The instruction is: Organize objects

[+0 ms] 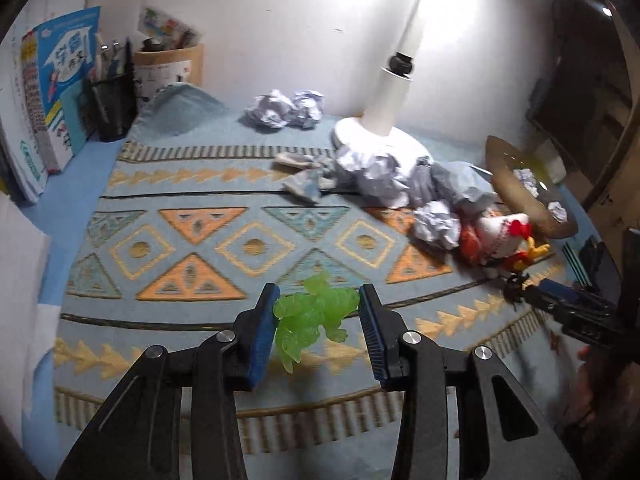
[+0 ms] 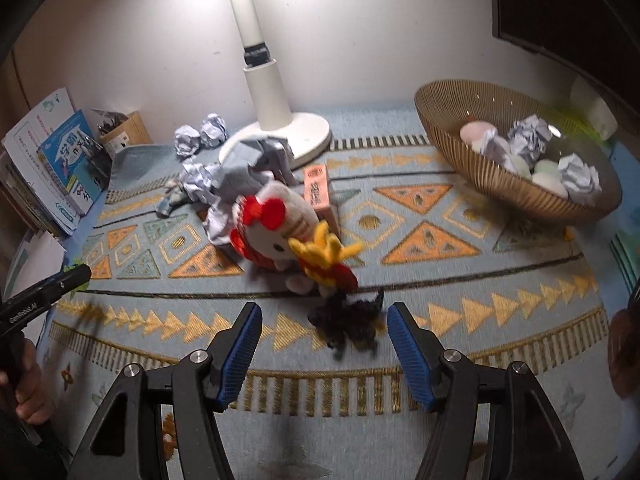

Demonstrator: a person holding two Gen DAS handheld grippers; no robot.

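— A patterned blue rug (image 1: 248, 216) is covering the desk, and a white lamp (image 2: 267, 92) is standing at the far side against the wall.

— What is the left gripper (image 1: 318, 320) doing?

— It is holding a translucent green toy (image 1: 312, 316) between its blue pads, lifted a little over the rug's near edge.

— And the right gripper (image 2: 324, 338)?

— Its jaws are standing wide. A black fuzzy thing (image 2: 348, 322) is sitting between them, close to the right pad; through the blur I cannot tell whether that pad is touching it.

— What is crowding the way?

— A white plush with a red bow (image 2: 276, 224) is lying just beyond the black thing, with crumpled paper balls (image 2: 200, 136) piling up around the lamp's base and a pink box (image 2: 318, 192) behind the plush. A wicker basket (image 2: 452, 120) is sitting at the far right, holding more paper balls and pale round things.

— Anything at the left?

— Books (image 1: 60, 92) and a black mesh pen holder (image 1: 112, 108) are standing at the far left.
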